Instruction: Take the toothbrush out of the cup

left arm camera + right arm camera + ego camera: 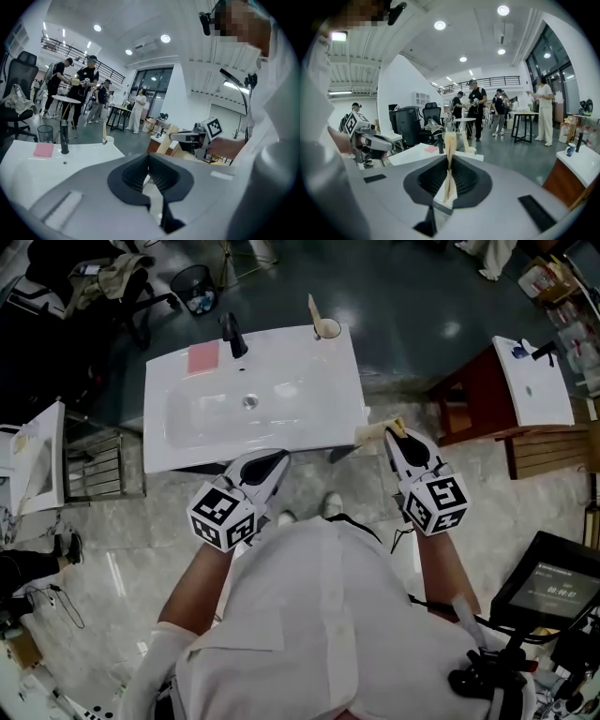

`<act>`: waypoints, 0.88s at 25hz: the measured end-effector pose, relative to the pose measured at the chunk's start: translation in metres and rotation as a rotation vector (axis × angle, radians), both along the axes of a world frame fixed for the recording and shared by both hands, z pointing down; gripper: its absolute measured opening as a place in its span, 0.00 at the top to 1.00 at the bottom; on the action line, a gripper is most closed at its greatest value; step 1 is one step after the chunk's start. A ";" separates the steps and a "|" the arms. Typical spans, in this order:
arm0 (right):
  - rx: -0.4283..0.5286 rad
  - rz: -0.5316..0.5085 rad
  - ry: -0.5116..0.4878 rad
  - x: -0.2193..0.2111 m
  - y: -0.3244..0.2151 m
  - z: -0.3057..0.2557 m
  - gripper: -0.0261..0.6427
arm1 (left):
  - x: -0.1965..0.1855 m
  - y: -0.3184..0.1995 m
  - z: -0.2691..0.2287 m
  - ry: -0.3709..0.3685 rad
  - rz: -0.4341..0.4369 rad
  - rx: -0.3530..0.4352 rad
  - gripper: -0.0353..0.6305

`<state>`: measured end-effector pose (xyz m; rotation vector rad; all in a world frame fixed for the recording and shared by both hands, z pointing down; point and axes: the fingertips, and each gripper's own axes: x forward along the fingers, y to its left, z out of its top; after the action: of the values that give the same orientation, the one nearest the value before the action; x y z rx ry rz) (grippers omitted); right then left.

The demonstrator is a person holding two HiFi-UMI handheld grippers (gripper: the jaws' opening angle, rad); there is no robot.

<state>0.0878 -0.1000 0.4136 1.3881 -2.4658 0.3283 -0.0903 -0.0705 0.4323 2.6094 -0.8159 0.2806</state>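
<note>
A pale cup (327, 329) stands at the white sink's (309, 418) far right corner, with one wooden toothbrush (312, 307) upright in it. My right gripper (393, 431) hangs just off the sink's near right corner, shut on a second pale wooden toothbrush (371, 434) whose end pokes left. In the right gripper view that toothbrush (449, 150) rises between the jaws of the gripper (449, 165), with the cup (470, 151) behind it. My left gripper (277, 459) is shut and empty at the sink's front edge; its view shows the closed jaws of the gripper (149, 172) and the cup (108, 139).
A black faucet (232, 334) and a pink pad (202, 357) sit at the back of the sink. A second sink on a red-brown cabinet (532, 381) stands to the right. Office chairs, a bin (195, 287) and people fill the floor beyond.
</note>
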 end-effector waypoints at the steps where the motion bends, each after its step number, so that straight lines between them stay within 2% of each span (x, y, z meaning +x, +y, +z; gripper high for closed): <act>1: -0.003 -0.011 -0.001 0.003 -0.002 0.000 0.92 | 0.004 -0.006 -0.001 0.000 -0.009 0.002 0.94; 8: 0.004 -0.075 0.000 0.009 -0.005 0.006 0.92 | 0.010 -0.035 -0.005 -0.016 -0.087 0.024 0.93; 12: -0.005 -0.106 -0.006 0.031 -0.022 0.016 0.92 | 0.027 -0.069 -0.002 -0.033 -0.149 0.024 0.87; 16: -0.021 -0.104 -0.023 0.037 -0.030 0.022 0.92 | 0.030 -0.105 0.003 -0.054 -0.180 0.025 0.83; 22: -0.006 -0.055 -0.040 0.033 -0.060 0.013 0.92 | 0.027 -0.185 0.005 -0.042 -0.201 0.038 0.80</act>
<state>0.1206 -0.1600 0.4263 1.3212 -2.5277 0.3535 -0.0635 -0.2553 0.4368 2.5384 -1.0982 0.2656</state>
